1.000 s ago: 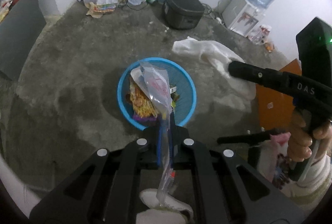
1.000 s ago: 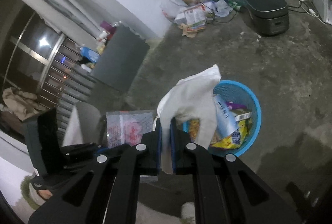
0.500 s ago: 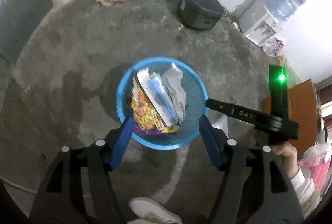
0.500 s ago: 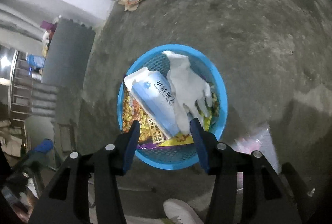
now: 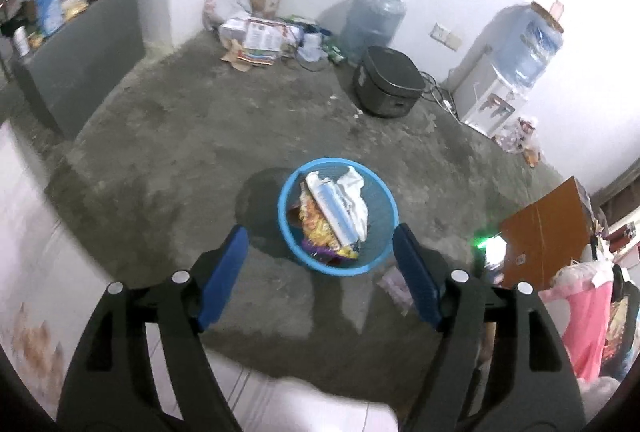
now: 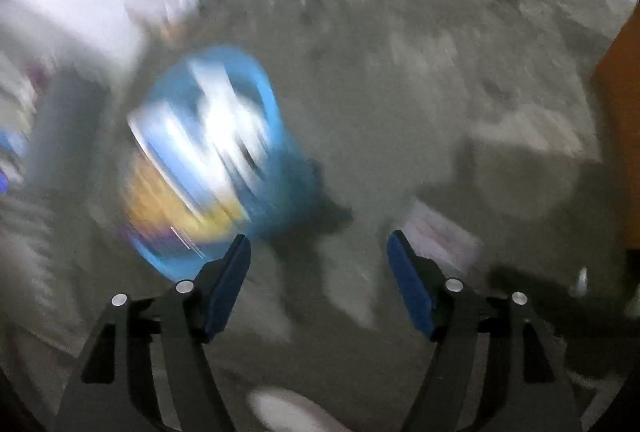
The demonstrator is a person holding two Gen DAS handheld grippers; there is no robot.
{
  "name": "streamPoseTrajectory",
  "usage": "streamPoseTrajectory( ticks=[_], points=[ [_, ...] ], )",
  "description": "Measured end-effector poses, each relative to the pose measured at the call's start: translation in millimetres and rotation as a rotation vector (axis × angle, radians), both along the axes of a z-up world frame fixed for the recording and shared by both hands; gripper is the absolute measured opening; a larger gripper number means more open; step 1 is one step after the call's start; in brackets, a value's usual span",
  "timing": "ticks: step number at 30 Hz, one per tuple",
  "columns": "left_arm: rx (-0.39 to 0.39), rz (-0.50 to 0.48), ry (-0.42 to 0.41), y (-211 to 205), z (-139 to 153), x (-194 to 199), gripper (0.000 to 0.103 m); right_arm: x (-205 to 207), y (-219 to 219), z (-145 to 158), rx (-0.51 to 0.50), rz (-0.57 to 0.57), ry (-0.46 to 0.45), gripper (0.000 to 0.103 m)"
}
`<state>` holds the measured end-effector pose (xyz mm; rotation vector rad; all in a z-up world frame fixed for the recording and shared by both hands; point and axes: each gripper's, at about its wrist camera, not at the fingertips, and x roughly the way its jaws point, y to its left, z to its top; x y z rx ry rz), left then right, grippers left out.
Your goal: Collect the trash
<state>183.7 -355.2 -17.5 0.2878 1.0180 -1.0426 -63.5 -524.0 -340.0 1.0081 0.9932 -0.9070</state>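
A round blue basket stands on the concrete floor, filled with wrappers, a blue-and-white pack and a white glove. My left gripper hangs above and in front of the basket, jaws still opening, nothing between them. In the blurred right wrist view the basket lies to the upper left. My right gripper points down at bare floor beside it, jaws also opening and empty. A clear plastic wrapper lies on the floor by the right gripper's right finger; it also shows as the wrapper just right of the basket.
A black cooker, a water jug, a water dispenser and a pile of papers and bags line the far wall. A grey cabinet stands at left, an orange board at right. A white shoe is below.
Both grippers opened and let go: the white glove fell into the basket, the clear wrapper onto the floor beside it. The left gripper pulled up and back; the right one swung down and rightward.
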Motion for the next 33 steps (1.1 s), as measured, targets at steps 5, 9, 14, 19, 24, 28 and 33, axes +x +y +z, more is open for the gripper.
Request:
streamPoseTrajectory(
  ticks=[5,9,14,19,24,28,33],
  points=[
    [-0.019,0.045,-0.004,61.3,18.6,-8.5,0.071,52.2,62.5,-84.4,-0.042,0.384,0.341,0.073],
    [0.002,0.077,-0.010,99.4,23.7,-16.6,0.071,47.1,52.8,-140.3,-0.025,0.413,0.482,0.077],
    [0.056,0.123,-0.056,130.5,26.1,-18.7,0.071,23.5,5.4,-169.1,-0.107,0.375,0.589,0.088],
    [0.097,0.147,-0.056,143.6,22.4,-17.5,0.071,8.8,-28.1,-196.5,-0.040,0.321,0.579,0.091],
    [0.109,0.182,0.000,141.7,13.7,-9.9,0.071,4.1,-39.5,-218.9,0.037,0.323,0.542,0.093],
    [0.114,0.192,-0.005,138.7,14.1,-10.6,0.071,-3.2,-48.4,-232.4,0.069,0.317,0.548,0.094],
    [0.122,0.198,0.002,134.2,12.6,-11.6,0.071,-16.7,-57.1,-248.7,0.141,0.285,0.543,0.095]
  ],
)
